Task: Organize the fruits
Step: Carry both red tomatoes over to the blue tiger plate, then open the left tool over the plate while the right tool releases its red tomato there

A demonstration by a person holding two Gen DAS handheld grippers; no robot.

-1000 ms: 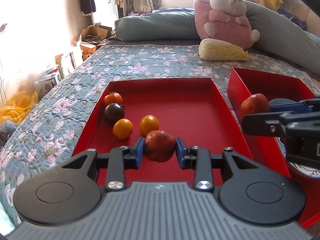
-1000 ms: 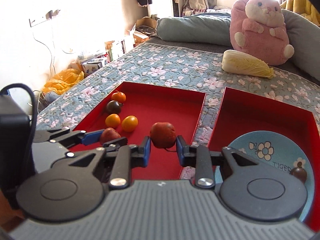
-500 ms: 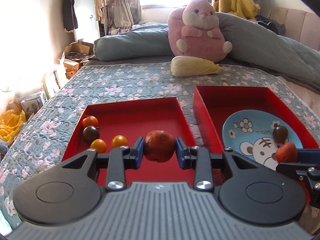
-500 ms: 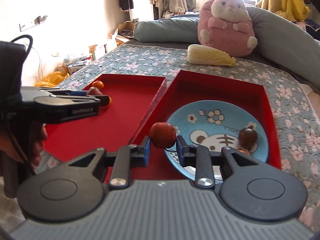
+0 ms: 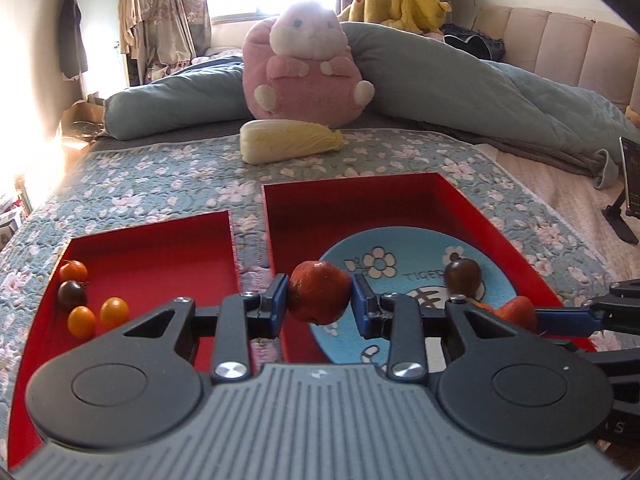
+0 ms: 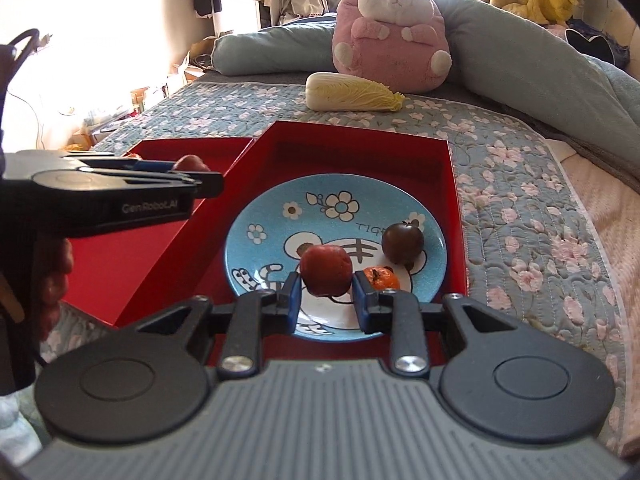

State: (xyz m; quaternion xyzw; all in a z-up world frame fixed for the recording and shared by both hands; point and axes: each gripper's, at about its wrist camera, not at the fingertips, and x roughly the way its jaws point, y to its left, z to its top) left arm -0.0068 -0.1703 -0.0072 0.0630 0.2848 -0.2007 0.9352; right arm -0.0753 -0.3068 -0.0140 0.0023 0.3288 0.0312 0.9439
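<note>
Both hand-held grippers clenched on red fruit, the left hand-held gripper (image 5: 319, 300) at lower centre and the right hand-held gripper (image 6: 325, 292) likewise, each poised over the blue plate (image 6: 256, 216) for sorting, by my reckoning

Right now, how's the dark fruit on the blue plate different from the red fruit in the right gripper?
The dark fruit is brownish-black and glossy; the red fruit is dull red and matte. The dark fruit rests free on the blue plate; the red fruit is clamped in the right gripper, above the plate. The red fruit looks slightly bigger, though it is nearer the camera. Both are small and round.
</note>
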